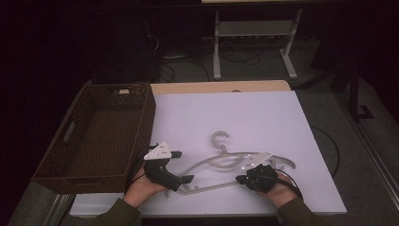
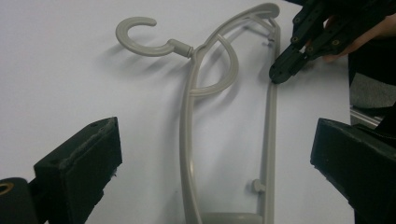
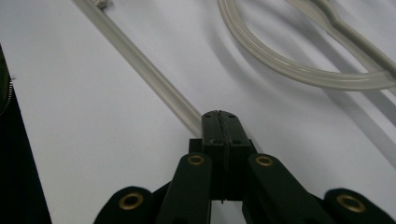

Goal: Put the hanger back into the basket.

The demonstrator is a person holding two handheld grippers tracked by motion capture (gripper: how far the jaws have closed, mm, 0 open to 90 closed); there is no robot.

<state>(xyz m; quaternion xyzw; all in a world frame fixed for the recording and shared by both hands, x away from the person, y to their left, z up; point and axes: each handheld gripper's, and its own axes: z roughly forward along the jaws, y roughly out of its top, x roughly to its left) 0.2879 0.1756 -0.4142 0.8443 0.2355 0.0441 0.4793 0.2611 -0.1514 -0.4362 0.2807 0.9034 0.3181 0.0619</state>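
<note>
on white tabletop [image 1: 263, 117]: hanger [image 1: 221, 162] between wide-open left gripper [image 1: 181, 165] and right gripper [image 1: 241, 179], clamped tight at its lower bar.

Olive-green long sleeves [image 1: 115, 214], matte black two-jaw left gripper [image 1: 181, 166] topped by a grey three-cornered plate, black right gripper [image 1: 241, 179] with brass-ringed pivot holes, thin black trailing cable [image 1: 291, 181]
</note>
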